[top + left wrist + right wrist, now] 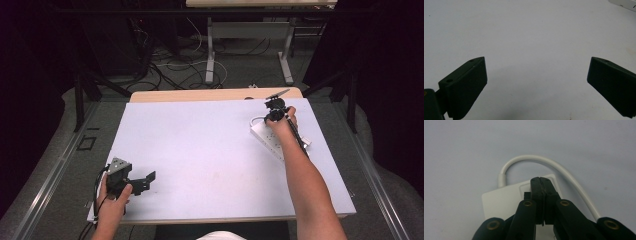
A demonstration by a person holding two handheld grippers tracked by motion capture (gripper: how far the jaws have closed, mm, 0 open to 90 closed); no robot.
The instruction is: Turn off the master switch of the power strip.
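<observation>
**Power strip at the table's far right, under the right gripper**

The power strip (pixel 272 140) lies on the white table (pixel 200 150), far right side. Its white cord (pixel 554 166) loops out from the end. The right gripper (pixel 541 182), jaws pressed together, sits over the strip's end. The left gripper (pixel 536 75) rests near the front left edge, jaws wide apart, holding nothing.

The tabletop (pixel 200 150) is a pale, plain lilac-white sheet with no pattern, edged along the far side by a strip of light wood. On it lies a white power strip (pixel 267 137) with a white cable (pixel 541 160) curling from its end. The right gripper (pixel 541 181) is matt black, with small brass-coloured rivets at its joints. The left gripper (pixel 145 181) is black too, topped by a grey plate. The floor (pixel 60 165) around is dull grey.
</observation>
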